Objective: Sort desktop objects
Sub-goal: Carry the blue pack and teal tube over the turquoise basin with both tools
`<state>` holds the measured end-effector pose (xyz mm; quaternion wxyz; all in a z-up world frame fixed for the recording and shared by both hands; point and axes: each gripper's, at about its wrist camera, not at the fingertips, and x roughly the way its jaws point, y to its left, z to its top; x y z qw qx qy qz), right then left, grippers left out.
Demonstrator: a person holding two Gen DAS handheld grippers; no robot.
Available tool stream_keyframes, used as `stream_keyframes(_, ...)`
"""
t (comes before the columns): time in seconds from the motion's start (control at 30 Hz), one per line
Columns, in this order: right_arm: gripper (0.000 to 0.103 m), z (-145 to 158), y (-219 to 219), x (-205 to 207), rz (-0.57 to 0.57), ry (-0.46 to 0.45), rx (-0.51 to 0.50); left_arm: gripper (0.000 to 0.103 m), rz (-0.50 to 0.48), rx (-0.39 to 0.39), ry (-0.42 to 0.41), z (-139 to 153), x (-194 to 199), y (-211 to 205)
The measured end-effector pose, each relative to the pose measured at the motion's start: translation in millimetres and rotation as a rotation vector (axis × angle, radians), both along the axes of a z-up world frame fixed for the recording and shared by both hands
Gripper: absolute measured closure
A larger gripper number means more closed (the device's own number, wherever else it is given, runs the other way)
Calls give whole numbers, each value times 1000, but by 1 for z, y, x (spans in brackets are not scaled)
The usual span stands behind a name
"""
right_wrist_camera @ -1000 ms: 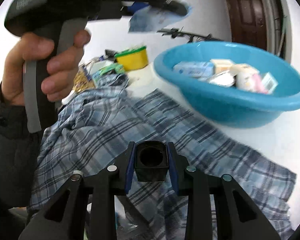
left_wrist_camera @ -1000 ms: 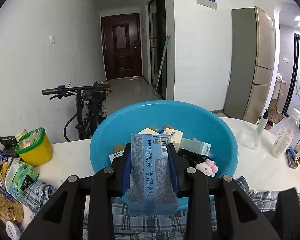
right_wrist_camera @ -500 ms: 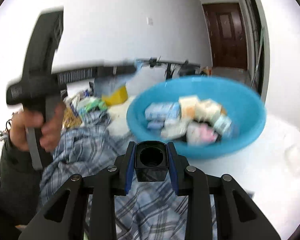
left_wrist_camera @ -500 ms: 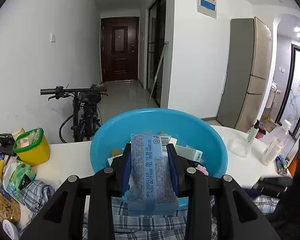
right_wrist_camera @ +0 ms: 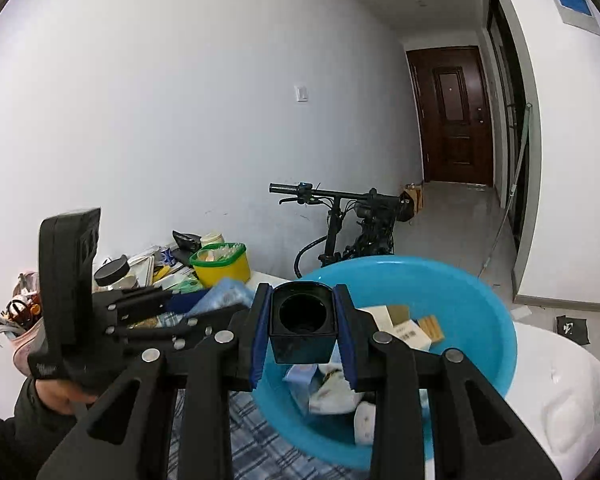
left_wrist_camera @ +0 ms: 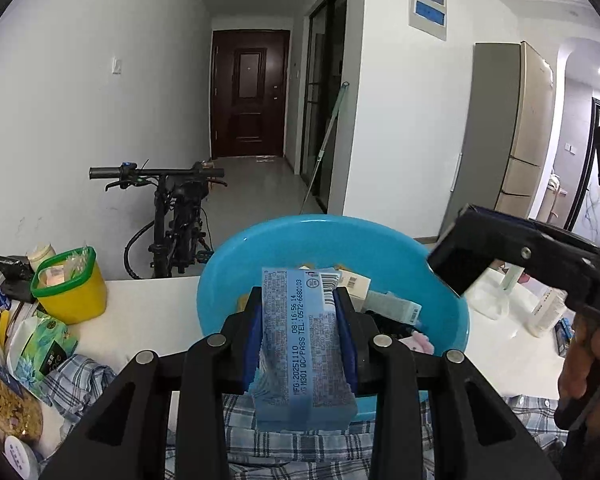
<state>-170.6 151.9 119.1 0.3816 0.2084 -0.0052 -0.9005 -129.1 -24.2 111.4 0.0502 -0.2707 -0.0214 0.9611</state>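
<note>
Left wrist view: the left gripper (left_wrist_camera: 300, 332) pinches a blue packet (left_wrist_camera: 302, 344) lengthwise between its pads, at centre frame before the blue basin (left_wrist_camera: 380, 252). At right edge the right gripper (left_wrist_camera: 458, 268) shows from the side, a fridge (left_wrist_camera: 512, 140) behind.

Right wrist view: the right gripper (right_wrist_camera: 303, 330) clamps a black cup (right_wrist_camera: 303, 322), mouth facing the camera, over the basin (right_wrist_camera: 460, 292). At left, the left gripper (right_wrist_camera: 204, 308) holds the packet (right_wrist_camera: 224, 294) beside a yellow tub (right_wrist_camera: 220, 266).

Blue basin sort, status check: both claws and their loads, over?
Left claw shut on light blue printed packet. Right claw shut on black square cup. Both held over round blue plastic basin. Nothing in the way.
</note>
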Motion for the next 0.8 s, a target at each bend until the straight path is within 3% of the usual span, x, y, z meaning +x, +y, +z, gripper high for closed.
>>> stream_keyframes(0.13,74,-25,-11,-17,25,-53,-9,68,-13,44,-26,-4,-3,-5)
stream_keyframes(0.27,74,-40,-12,-23,4,-88,20,68,-2,19,-23,-6,-4,-3)
stream_keyframes(0.8,74,-35,-6,-25,-11,-76,33,68,-14,-21,-55,-16,-11,11)
